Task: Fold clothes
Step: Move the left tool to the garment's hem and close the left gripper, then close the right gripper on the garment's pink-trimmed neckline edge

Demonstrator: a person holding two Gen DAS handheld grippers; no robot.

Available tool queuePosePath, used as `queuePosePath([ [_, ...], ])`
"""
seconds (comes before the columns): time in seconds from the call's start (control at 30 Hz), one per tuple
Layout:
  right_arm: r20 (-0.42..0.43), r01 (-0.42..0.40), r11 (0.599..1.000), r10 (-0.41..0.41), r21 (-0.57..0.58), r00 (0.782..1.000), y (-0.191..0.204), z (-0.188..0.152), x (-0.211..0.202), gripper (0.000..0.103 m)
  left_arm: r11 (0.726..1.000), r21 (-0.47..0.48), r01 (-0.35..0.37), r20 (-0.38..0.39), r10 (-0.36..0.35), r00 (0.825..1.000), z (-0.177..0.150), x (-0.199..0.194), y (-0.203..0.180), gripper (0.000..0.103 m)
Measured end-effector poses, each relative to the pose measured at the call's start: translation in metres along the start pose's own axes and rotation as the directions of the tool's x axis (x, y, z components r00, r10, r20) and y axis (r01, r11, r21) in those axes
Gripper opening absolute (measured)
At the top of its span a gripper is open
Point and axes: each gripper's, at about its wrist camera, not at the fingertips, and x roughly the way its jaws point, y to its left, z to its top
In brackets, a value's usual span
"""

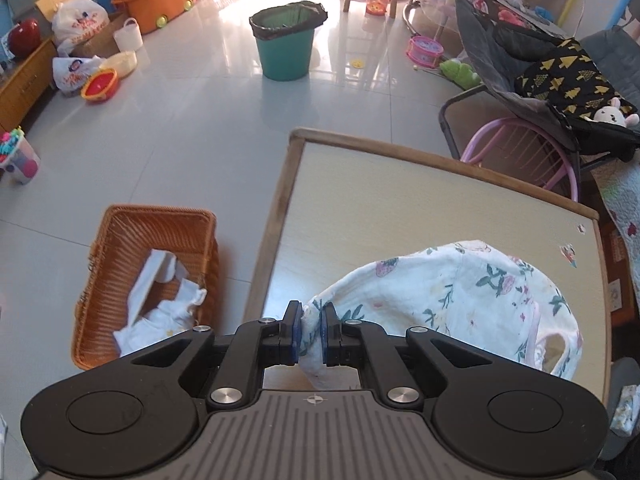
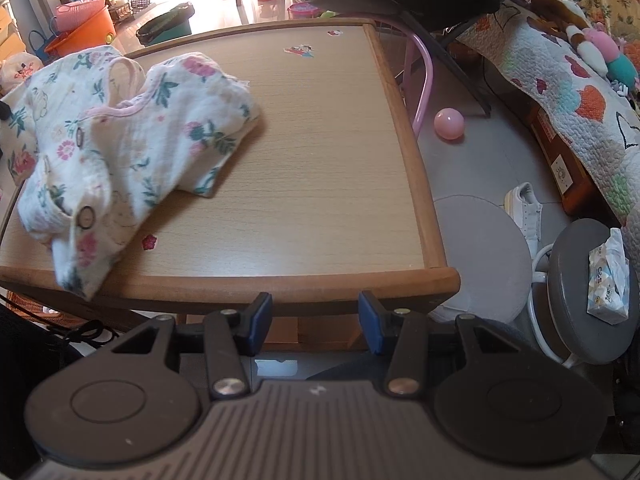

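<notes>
Wooden table (image 2: 320, 184), floral garment (image 2: 132, 140) heaped at left side.
L gripper (image 1: 311, 334) pinches its edge; R gripper (image 2: 316, 322) half-open, empty, garment off to its left.

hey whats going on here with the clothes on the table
A person with a handheld gripper in each hand is folding laundry. The left gripper is shut on an edge of the white floral cotton garment, which lies bunched on the wooden-rimmed beige table. The right gripper hangs open and empty at the table's near edge. A woven orange basket on the floor holds white clothes.
</notes>
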Motion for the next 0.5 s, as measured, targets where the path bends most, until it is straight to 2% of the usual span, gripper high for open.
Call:
queuePosePath([
  [0.2,-0.029,0.036,0.999,-0.037,-0.028,0.999,0.003,0.001,0.004,0.047,1.000,0.000,-0.022,-0.008,0.022,1.000,0.011,0.001,0.008,0.010],
  [0.3,-0.045,0.021,0.999,-0.022,-0.037,0.999,0.004,0.002,0.006,0.047,0.999,-0.002,-0.033,-0.022,0.033,0.999,0.011,0.008,0.014,0.010],
  [0.5,-0.015,0.016,0.997,-0.018,-0.073,1.000,0.008,0.008,-0.002,0.047,0.999,-0.007,-0.050,-0.056,0.050,0.997,0.009,0.026,0.029,0.010],
])
